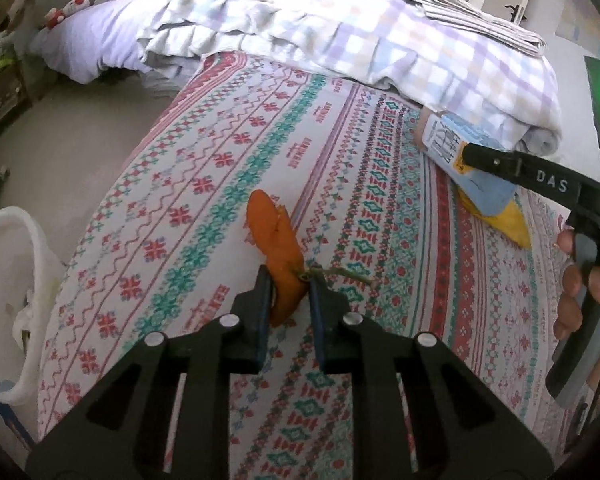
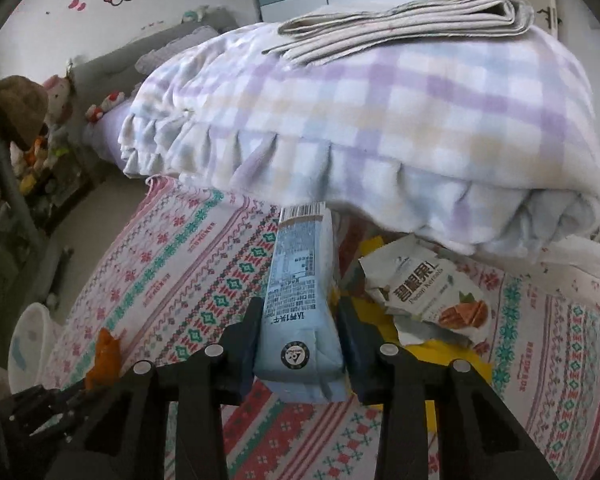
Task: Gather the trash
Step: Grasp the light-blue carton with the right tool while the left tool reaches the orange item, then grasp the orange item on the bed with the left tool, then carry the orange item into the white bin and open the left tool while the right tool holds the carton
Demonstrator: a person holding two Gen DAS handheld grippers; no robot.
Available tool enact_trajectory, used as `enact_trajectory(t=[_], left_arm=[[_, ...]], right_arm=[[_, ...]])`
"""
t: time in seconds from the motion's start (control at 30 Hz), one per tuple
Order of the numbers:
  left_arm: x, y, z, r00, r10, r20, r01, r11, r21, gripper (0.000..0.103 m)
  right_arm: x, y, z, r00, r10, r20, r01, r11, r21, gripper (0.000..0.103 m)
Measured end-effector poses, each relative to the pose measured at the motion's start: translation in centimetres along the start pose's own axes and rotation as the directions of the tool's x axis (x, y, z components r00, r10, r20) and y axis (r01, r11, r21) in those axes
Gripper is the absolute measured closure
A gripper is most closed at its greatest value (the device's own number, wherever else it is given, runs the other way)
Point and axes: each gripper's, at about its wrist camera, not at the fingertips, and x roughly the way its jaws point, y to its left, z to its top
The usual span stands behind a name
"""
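An orange wrapper (image 1: pixel 275 236) with a bit of twine lies on the patterned bedsheet (image 1: pixel 204 168). My left gripper (image 1: pixel 287 285) has its jaws around the wrapper's near end, with small gaps still visible. In the right wrist view my right gripper (image 2: pixel 300 320) is shut on a light blue carton (image 2: pixel 300 288), held just above the sheet. The carton also shows in the left wrist view (image 1: pixel 452 148) with the right gripper's finger (image 1: pixel 500 160) on it. The orange wrapper appears at the lower left of the right wrist view (image 2: pixel 104 356).
A white nut snack bag (image 2: pixel 428 292) lies on a yellow wrapper (image 2: pixel 428 360) right of the carton. A checked blanket (image 2: pixel 380 120) with folded grey cloth (image 2: pixel 412 20) lies behind. A white bin (image 1: pixel 8 300) stands on the floor left of the bed.
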Motion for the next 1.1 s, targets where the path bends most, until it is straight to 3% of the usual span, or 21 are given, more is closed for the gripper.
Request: enact_trajectory(t=[0.3, 0.53, 0.7, 0.9, 1.1], left_arm=[[-4.5, 1.9, 0.1, 1.0, 0.009, 0.014, -0.008, 0.999, -0.034, 0.084], [-8.7, 4.1, -0.3, 0.999, 0.024, 0.044, -0.021, 0.998, -0.055, 0.084], [-10.2, 5.8, -0.3, 0.998, 0.027, 0.056, -0.022, 0.996, -0.089, 0.084], [-11.8, 7.8, -0.8, 0.996, 0.048, 0.076, -0.041, 0.995, -0.088, 0.084], [-12.8, 10.7, -1.4, 0.994, 0.075, 0.08, -0.066, 0.991, -0.115, 0.084]], right_arm=[[-5.6, 1.1, -0.6, 1.0, 0.012, 0.01, -0.012, 1.0, -0.006, 0.066], [-9.8, 2.4, -2.3, 0.999, 0.032, -0.037, -0.031, 0.999, 0.02, 0.066], [-11.6, 3.1, -3.8, 0.995, 0.043, -0.089, -0.038, 0.998, 0.06, 0.066], [-12.8, 4.7, -5.5, 0.994, -0.007, -0.113, 0.006, 1.0, -0.013, 0.066], [-13.8, 6.0, -6.0, 0.992, 0.052, -0.115, -0.055, 0.998, -0.025, 0.066]])
